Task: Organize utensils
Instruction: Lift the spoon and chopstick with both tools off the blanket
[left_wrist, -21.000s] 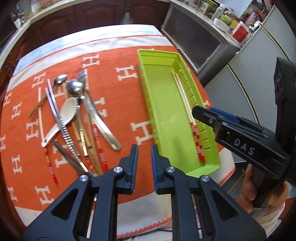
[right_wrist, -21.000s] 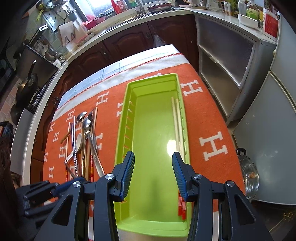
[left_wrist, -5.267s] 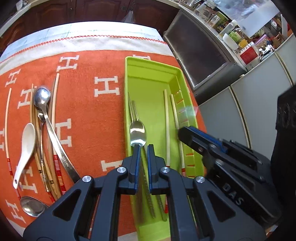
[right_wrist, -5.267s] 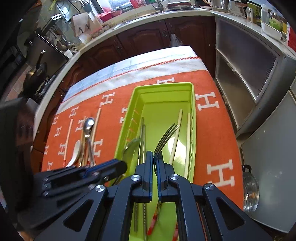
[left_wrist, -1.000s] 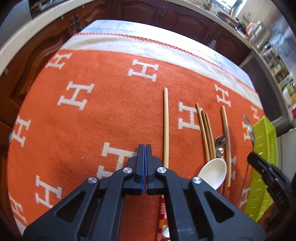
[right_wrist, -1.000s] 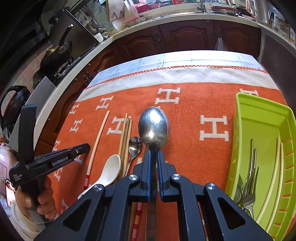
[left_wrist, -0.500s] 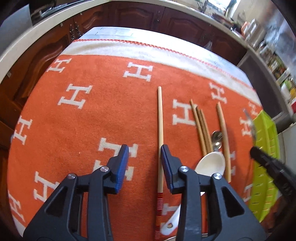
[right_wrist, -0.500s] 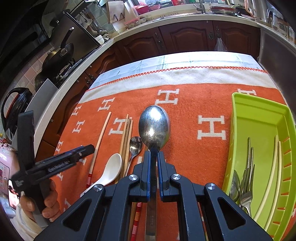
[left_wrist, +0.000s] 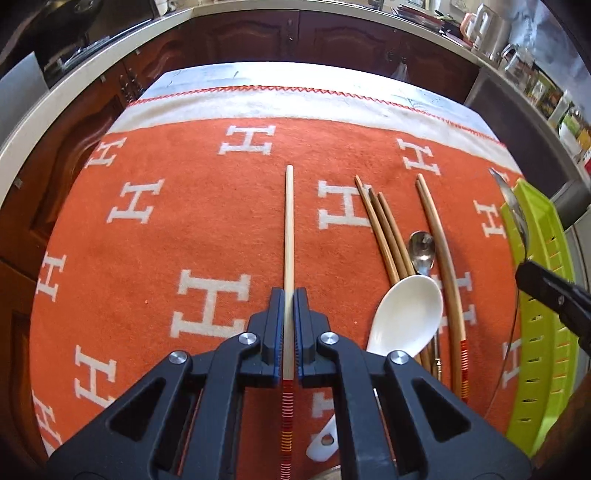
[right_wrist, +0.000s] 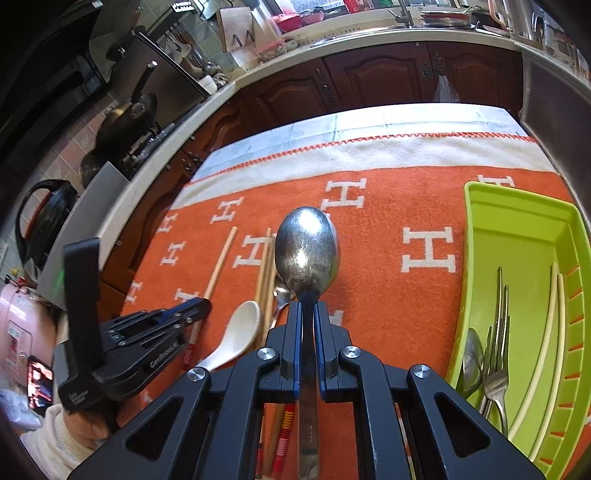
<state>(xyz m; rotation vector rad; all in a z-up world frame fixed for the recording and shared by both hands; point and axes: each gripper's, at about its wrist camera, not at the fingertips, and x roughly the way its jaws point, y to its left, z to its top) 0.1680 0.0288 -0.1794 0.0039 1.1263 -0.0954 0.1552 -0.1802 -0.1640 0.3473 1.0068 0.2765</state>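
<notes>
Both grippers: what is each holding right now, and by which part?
Left gripper: pale chopstick, near its striped end. Right gripper: metal spoon, by the handle below the bowl.

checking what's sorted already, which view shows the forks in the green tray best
The right wrist view: the forks lie in full sight inside the green tray. The left wrist view catches only the tray's near wall; its inside and the forks are hidden.

White letters "H" are woven in rows across the orange cloth (left_wrist: 155, 240) on the tabletop. "GenRobot.AI" is printed on the left gripper (right_wrist: 201, 304), seen from the right wrist.
</notes>
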